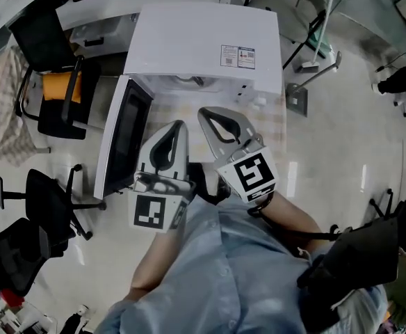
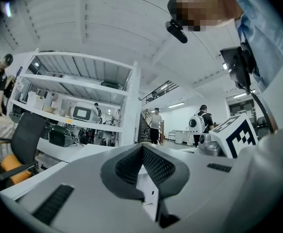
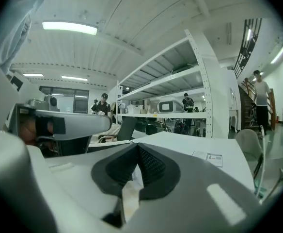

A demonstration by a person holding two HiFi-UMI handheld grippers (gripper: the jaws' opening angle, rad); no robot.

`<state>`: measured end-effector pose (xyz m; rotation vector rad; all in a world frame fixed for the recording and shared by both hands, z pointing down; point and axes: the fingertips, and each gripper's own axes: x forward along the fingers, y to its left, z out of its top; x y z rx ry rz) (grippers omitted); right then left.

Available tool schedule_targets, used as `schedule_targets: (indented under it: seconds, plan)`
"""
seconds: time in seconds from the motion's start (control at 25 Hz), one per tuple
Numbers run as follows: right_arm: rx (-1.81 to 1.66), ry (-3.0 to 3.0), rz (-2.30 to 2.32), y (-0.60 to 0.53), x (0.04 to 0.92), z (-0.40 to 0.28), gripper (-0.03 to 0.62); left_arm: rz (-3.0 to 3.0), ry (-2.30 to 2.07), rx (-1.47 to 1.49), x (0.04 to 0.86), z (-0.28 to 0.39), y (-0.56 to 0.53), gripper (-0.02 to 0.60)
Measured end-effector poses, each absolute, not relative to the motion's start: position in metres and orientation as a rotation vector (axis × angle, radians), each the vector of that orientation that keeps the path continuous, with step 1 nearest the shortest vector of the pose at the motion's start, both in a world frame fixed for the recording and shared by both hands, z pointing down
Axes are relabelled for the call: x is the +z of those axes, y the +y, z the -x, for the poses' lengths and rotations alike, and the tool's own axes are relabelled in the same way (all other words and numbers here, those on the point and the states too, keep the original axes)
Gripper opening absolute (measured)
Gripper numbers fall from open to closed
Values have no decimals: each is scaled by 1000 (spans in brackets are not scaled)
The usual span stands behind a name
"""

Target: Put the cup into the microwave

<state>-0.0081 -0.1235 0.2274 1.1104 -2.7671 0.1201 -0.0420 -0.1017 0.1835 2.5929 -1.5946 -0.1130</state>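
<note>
The cup shows plainly in no view. A small dark curved mark in the mouth of the microwave (image 1: 203,40), at the upper middle of the head view, may be its rim, but I cannot tell. Neither tool carries it.

The microwave stands on the counter (image 1: 278,120) with its opening facing the lower edge of the frame, toward the person. Its door (image 1: 123,134) is swung wide open, hinged at the opening's left side and running down the left middle of the frame.

The left tool (image 1: 177,125) is held up just right of that door's free edge. The right tool (image 1: 204,113) is beside it, a little higher in the frame and so a little nearer the opening. Both point up the frame at the microwave's front, roughly along the line of the open door.

In the left gripper view the left tool (image 2: 142,147) has its pads closed tip to tip with nothing gripped. The right gripper view shows the right tool (image 3: 137,147) closed and empty the same way.

If the cup is indeed inside, the door is what remains, and the left tool lies closer to it. The push would go across the frame toward the right.
</note>
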Motion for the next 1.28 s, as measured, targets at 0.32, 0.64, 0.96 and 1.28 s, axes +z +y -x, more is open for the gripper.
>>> schedule_targets:
  seconds: [0.32,0.64,0.96,1.28]
  plan:
    - [47,-2820,-1110,-104,203,-3,0,-2629,-1656,-75,171,38,-81,5]
    - [7,-2849,-1086,-94,190,-4,1,-2642,-1688,-81,160,35,-73,5]
    - [7,-2854,-1090,-92,189,-8,1,-2644,-1691,-77,160,31,-70,5]
    - [7,-2862,-1083,-95,191,-7,2,-2640,-1694,-72,162,32,-74,5]
